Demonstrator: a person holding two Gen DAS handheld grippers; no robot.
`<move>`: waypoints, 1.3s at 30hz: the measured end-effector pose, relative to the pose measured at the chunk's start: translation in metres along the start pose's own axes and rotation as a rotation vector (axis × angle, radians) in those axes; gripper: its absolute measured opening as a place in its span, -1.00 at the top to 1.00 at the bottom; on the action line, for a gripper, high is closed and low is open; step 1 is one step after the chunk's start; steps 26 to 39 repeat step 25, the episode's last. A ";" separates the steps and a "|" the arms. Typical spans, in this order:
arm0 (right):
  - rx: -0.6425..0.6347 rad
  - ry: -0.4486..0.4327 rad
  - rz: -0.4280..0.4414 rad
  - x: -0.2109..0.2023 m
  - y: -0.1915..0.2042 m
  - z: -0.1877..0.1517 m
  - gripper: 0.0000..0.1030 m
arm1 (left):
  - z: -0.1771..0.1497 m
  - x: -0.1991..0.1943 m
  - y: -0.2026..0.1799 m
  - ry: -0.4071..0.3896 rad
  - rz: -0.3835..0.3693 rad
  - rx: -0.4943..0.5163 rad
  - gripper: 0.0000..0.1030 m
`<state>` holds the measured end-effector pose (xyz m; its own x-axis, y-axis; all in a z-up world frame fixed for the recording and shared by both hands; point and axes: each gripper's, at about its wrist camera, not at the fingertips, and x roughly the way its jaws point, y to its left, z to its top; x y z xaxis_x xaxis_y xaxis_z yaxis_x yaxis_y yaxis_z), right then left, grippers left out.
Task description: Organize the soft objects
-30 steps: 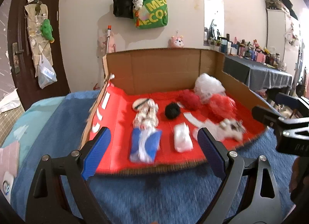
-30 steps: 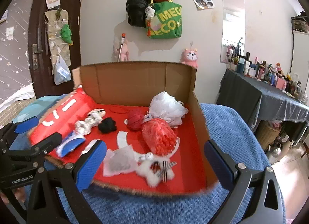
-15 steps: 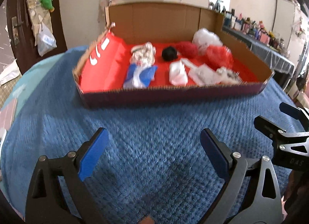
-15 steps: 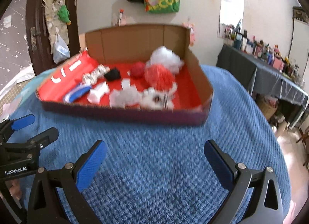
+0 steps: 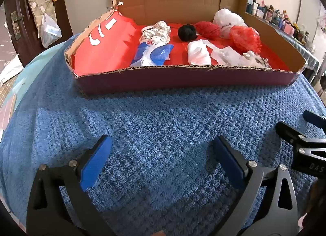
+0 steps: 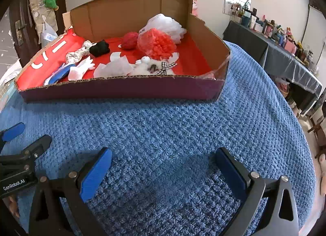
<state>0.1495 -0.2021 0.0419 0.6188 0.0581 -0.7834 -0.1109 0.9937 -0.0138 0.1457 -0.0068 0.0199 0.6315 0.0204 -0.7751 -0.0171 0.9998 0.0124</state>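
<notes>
A shallow cardboard box (image 5: 183, 78) (image 6: 122, 88) with a red floor stands on the blue blanket. It holds several soft things: a blue and white piece (image 5: 152, 53), a white knotted cloth (image 5: 158, 31), a black ball (image 5: 187, 31) (image 6: 99, 48), a red yarn ball (image 5: 207, 29) (image 6: 130, 40), a red mesh pouf (image 5: 245, 39) (image 6: 158, 44), a white pouf (image 5: 227, 20) (image 6: 166, 25), a white roll (image 5: 198, 53) and a small white plush (image 6: 151, 65). My left gripper (image 5: 162, 160) and right gripper (image 6: 163, 168) are open and empty, low over the blanket in front of the box.
The blue blanket (image 5: 163, 117) covers the bed out to its edges. A dark door (image 5: 12, 22) with hanging bags stands at the left. A dark table (image 6: 285, 56) crowded with bottles stands at the right. Each gripper shows at the edge of the other's view.
Both grippers have drawn back from over the box and dropped low over the blanket. The box now lies farther ahead. Nothing in it has moved.
</notes>
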 end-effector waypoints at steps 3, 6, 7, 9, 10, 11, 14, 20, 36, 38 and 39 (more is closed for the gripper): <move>0.005 0.025 -0.002 0.004 0.000 0.000 -1.00 | 0.002 0.003 0.001 0.005 -0.003 -0.007 -1.00; 0.000 0.031 -0.017 0.006 0.002 0.001 -1.00 | 0.003 0.004 0.000 0.006 0.006 -0.003 -1.00; -0.002 0.031 -0.021 0.006 0.003 0.000 -1.00 | 0.004 0.005 -0.001 0.006 0.009 -0.002 -1.00; -0.002 0.030 -0.024 0.006 0.003 0.000 -1.00 | 0.005 0.006 -0.002 0.007 0.014 -0.002 -1.00; -0.002 0.030 -0.024 0.006 0.003 0.000 -1.00 | 0.006 0.007 -0.002 0.008 0.014 -0.002 -1.00; -0.001 0.029 -0.026 0.006 0.003 -0.001 -1.00 | 0.007 0.008 -0.002 0.009 0.012 -0.005 -1.00; -0.005 0.026 -0.037 0.006 0.005 -0.001 -1.00 | 0.007 0.009 -0.003 0.008 0.012 -0.004 -1.00; 0.000 0.031 -0.031 0.006 0.004 0.000 -1.00 | 0.007 0.009 -0.003 0.005 0.013 -0.004 -1.00; 0.003 0.032 -0.028 0.007 0.003 0.000 -1.00 | 0.007 0.008 -0.002 0.007 0.013 -0.004 -1.00; 0.003 0.032 -0.028 0.007 0.003 0.000 -1.00 | 0.007 0.008 -0.002 0.007 0.013 -0.004 -1.00; 0.003 0.032 -0.028 0.007 0.003 0.000 -1.00 | 0.007 0.008 -0.002 0.007 0.013 -0.004 -1.00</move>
